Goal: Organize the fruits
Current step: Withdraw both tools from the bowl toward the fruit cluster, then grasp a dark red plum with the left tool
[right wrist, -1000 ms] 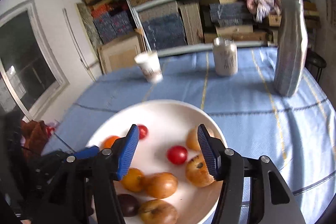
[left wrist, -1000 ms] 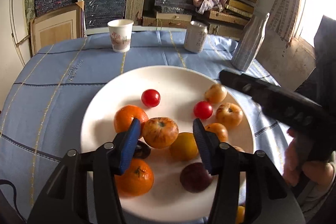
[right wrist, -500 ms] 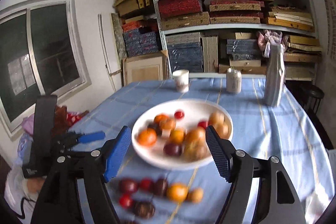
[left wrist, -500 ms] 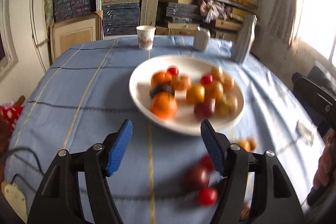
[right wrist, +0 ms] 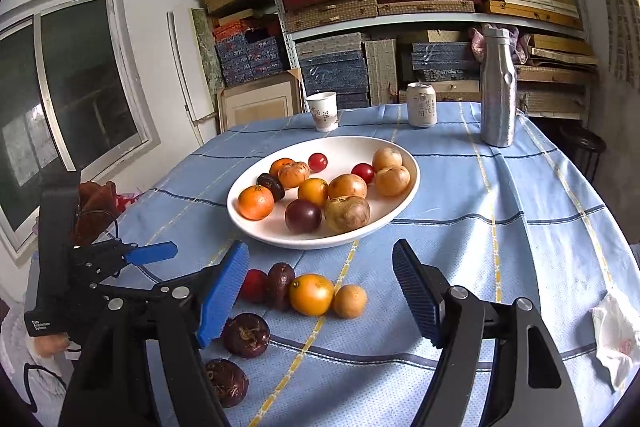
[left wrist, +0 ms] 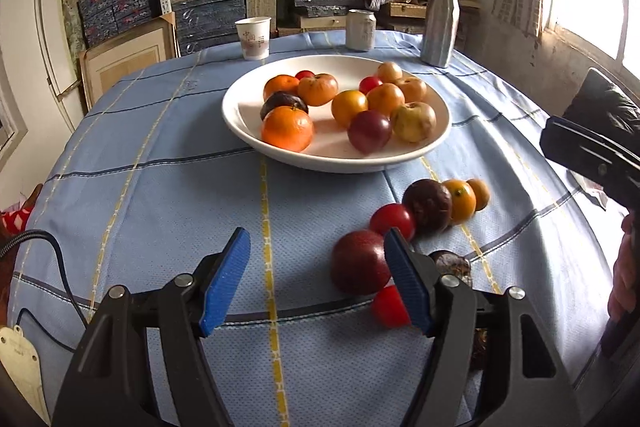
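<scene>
Both our grippers have pulled back from the white plate [right wrist: 404, 205] — left gripper [left wrist: 318, 281] opening, right gripper [right wrist: 320, 293] spread, both empty.

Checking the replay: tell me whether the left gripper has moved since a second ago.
Yes. The left gripper has pulled back from over the white plate, which now lies well beyond its fingertips, toward the near table edge.

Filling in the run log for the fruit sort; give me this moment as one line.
left claw: opening, empty | right claw: open, empty | plate: holds fruit | loose fruit: on cloth before plate
</scene>
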`<state>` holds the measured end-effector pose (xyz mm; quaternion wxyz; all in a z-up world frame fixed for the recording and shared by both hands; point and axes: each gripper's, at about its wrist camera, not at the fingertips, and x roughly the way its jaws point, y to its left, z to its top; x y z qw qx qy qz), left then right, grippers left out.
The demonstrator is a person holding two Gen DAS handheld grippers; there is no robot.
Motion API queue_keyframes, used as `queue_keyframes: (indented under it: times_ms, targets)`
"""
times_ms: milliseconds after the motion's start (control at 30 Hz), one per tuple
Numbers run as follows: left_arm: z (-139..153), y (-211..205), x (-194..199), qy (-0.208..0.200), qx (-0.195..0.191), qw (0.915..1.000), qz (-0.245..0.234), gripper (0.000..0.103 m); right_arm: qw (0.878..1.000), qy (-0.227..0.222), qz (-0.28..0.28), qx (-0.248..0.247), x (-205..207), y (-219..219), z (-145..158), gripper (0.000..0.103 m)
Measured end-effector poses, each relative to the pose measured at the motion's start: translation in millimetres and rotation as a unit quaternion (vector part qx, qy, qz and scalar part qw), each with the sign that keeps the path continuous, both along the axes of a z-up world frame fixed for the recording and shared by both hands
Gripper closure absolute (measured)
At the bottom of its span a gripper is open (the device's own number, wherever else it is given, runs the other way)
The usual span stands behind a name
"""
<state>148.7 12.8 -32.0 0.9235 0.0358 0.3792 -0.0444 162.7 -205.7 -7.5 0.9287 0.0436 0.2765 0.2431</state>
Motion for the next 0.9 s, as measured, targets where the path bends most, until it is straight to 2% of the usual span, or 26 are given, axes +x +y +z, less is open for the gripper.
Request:
queue_keyframes:
  times_ms: [67,133,667,900]
  targets:
    - [-1,-1,1,0.003,-0.002,1.0,-0.005,0.035,1.0,0.002,-0.001,-0.001,1,0,-1,0.027]
    - [-2,-3,2,0.007,0.0,0.9999,-0.009,0.035,1.0,0.002,-0.004,-0.002,1,-1,-1,0.022]
    - [-15,-3,13,0.048,-0.017,0.9984,-0.026,0.035,1.0,0.011,-0.01,-0.01,4,0,-5,0.021]
    - [-22,-5,20,0.074,-0.037,0.9954,-0.048,0.052,1.0,0.015,-0.011,-0.012,6,0,-7,0.021]
